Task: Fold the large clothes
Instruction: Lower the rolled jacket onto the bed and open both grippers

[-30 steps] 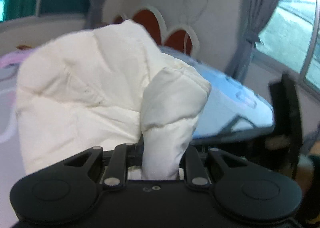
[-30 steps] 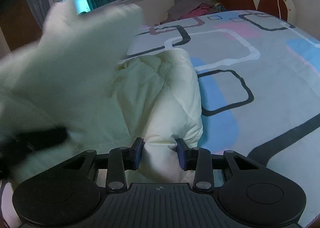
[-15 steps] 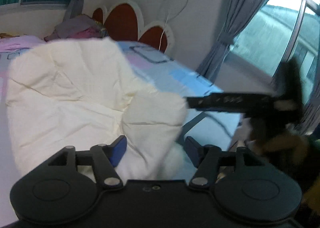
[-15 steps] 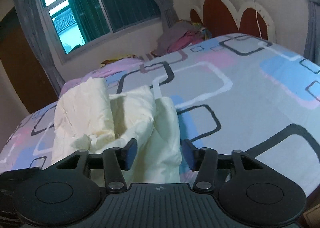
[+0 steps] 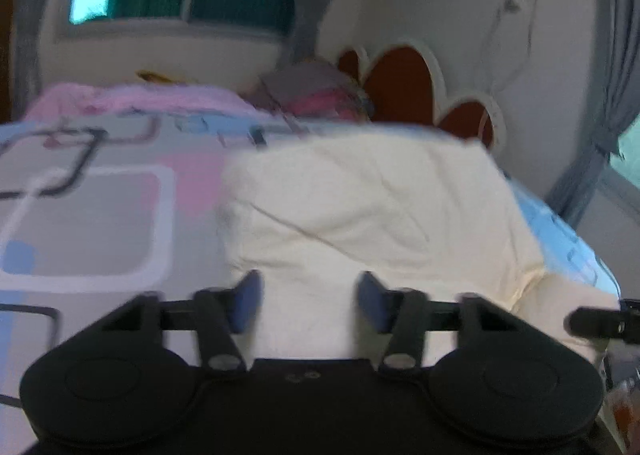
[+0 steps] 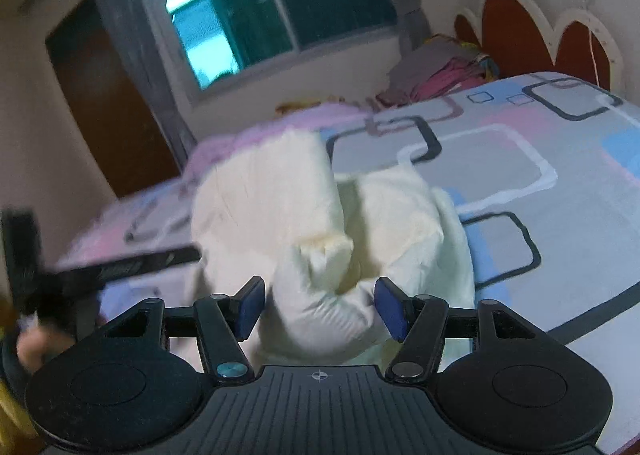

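Jaws of the left gripper are closing, their blue pads standing apart with cream fabric showing between them but not pressed by either pad. The picture is blurred, so whether the cloth is brushing a pad cannot be told. Jaws of the right gripper are standing partly open around a bunched fold of the same cream padded garment, with a gap showing at each pad, so nothing is being gripped. The garment is lying in a loose, puffy heap on the bed, near the edge closest to the cameras, on a sheet printed with grey, pink and blue squares. Beyond it, a pile of clothes is sitting beside the red scalloped headboard, under a window.
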